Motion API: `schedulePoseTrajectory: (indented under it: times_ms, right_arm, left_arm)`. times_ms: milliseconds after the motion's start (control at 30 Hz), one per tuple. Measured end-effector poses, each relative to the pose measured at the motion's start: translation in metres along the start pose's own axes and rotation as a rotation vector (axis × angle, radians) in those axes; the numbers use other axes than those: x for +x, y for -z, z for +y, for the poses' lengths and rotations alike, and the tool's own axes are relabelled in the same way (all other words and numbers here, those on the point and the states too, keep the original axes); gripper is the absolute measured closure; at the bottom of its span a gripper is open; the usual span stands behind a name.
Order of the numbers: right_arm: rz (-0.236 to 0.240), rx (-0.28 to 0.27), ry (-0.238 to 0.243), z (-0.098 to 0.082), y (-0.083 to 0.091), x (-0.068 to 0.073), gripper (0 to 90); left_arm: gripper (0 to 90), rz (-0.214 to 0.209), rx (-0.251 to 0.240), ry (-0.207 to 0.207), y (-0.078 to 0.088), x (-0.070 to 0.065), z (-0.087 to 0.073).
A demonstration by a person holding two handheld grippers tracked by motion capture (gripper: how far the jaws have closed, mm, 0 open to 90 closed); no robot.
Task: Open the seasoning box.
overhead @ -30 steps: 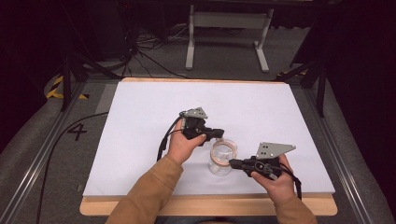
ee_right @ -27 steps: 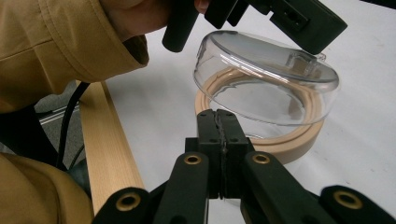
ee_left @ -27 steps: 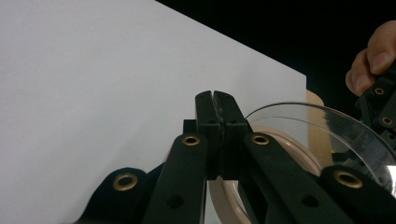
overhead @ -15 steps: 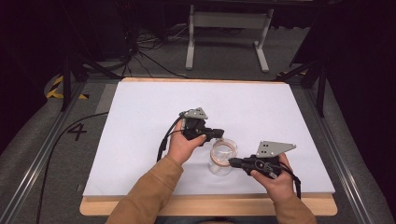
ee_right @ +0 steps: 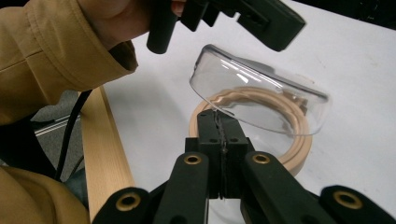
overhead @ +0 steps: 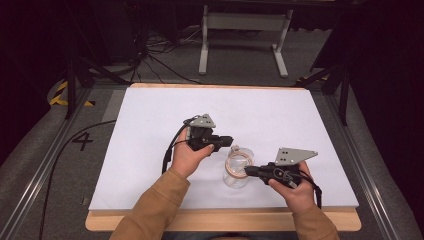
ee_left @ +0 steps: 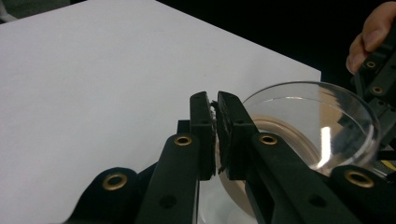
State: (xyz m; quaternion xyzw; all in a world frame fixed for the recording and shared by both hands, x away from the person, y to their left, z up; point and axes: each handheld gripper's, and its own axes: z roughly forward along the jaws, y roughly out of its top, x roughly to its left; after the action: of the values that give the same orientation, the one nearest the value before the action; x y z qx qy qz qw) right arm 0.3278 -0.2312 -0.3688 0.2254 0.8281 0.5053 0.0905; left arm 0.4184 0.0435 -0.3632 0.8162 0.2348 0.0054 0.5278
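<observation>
Clear plastic cup (overhead: 237, 171) stands on the white bench (overhead: 150, 150), its rim pinched by the right tool (overhead: 248, 171), while the left tool (overhead: 231, 141), jaws slightly parted and empty, hovers just beyond its far rim.

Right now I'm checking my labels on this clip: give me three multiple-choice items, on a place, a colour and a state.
1. Where on the white table is the clear round plastic container?
A. far left corner
B. near the front edge
C. at the far edge

2. What colour is the ring by the container?
A. blue
B. tan
C. red

3. The right gripper has its jaws:
A. wide open
B. shut on the container's rim
C. shut on the ring

Key:
1. B, it sits on the person's side.
2. B, the ring is plainly tan.
3. B, the clear wall is pinched between closed pads.
</observation>
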Motion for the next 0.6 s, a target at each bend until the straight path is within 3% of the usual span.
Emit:
schedulePoseTrajectory:
  times_ms: [267,600]
  right_arm:
    - [0.021,-0.027,0.029,0.012,-0.002,-0.008,90.0]
    - [0.041,-0.061,0.021,0.024,-0.007,-0.026,90.0]
  left_arm:
    - [85.4,0.036,-0.003,0.021,0.030,0.001,-0.011]
    - [85.3,0.101,0.006,0.063,0.060,0.004,-0.029]
